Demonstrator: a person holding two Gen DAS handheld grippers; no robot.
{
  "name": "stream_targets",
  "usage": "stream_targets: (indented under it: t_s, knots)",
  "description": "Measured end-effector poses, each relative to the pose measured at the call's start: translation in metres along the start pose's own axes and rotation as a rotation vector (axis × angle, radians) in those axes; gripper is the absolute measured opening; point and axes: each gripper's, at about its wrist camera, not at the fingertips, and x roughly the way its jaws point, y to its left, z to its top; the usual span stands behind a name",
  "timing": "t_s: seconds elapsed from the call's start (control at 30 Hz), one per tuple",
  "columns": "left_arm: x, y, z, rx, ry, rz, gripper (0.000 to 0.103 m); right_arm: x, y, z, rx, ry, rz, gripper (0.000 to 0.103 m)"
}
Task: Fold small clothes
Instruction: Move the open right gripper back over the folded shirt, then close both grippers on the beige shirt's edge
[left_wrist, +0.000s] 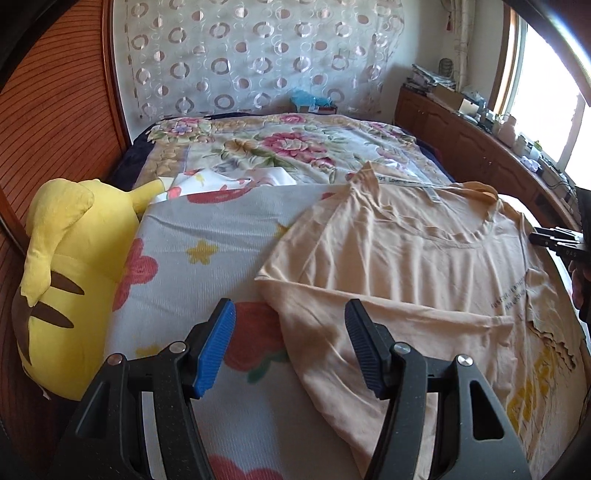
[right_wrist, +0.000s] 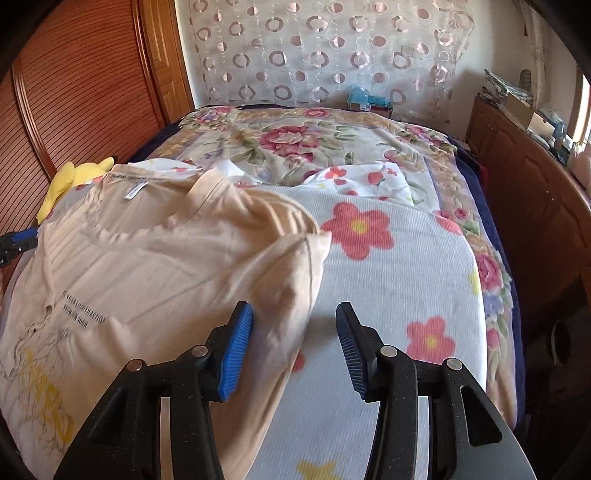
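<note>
A peach T-shirt (left_wrist: 406, 266) (right_wrist: 147, 266) with a yellow print lies spread front up on a white flowered blanket (left_wrist: 207, 236) (right_wrist: 388, 280), its neck toward the far end of the bed. My left gripper (left_wrist: 290, 309) hovers open over the shirt's left sleeve edge, and its pads press on nothing. My right gripper (right_wrist: 294, 310) stands open above the right sleeve, whose rumpled hem lies loose under the jaws. Each gripper's tip also shows at the rim of the other view: the right gripper (left_wrist: 557, 240) and the left gripper (right_wrist: 18, 238).
A yellow plush toy (left_wrist: 62, 277) (right_wrist: 74, 177) lies at the blanket's left side. A floral quilt (left_wrist: 277, 147) (right_wrist: 295, 140) covers the far bed. A slatted wooden door (left_wrist: 55, 110) is on the left and a cluttered wooden cabinet (left_wrist: 461, 140) (right_wrist: 535, 206) on the right.
</note>
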Motion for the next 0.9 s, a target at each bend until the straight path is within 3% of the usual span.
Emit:
stream_targets:
  t_s: [0.47, 0.5, 0.53, 0.7, 0.77, 0.8, 0.9]
  knots:
    - [0.017, 0.007, 0.006, -0.023, 0.025, -0.038, 0.063, 0.016, 0.001, 0.003, -0.040, -0.028, -0.022, 0.049]
    - [0.017, 0.009, 0.006, -0.025, 0.021, -0.049, 0.061, 0.016, 0.000, 0.004, -0.043, -0.028, -0.023, 0.049]
    - [0.017, 0.010, 0.007, -0.028, 0.016, -0.067, 0.050, 0.017, -0.001, 0.006, -0.048, -0.026, -0.025, 0.049]
    - [0.018, 0.004, 0.010, -0.005, 0.022, -0.082, 0.033, 0.022, -0.002, 0.018, -0.074, 0.016, -0.008, 0.048]
    - [0.019, 0.000, 0.011, 0.006, 0.026, -0.091, 0.024, 0.023, -0.002, 0.023, -0.089, 0.017, 0.009, 0.038]
    - [0.019, -0.002, 0.012, 0.010, 0.029, -0.096, 0.014, 0.024, -0.002, 0.025, -0.095, 0.017, 0.018, 0.028]
    - [0.018, -0.009, 0.013, 0.025, 0.031, -0.102, 0.007, 0.025, 0.007, 0.027, -0.138, 0.029, 0.026, 0.008]
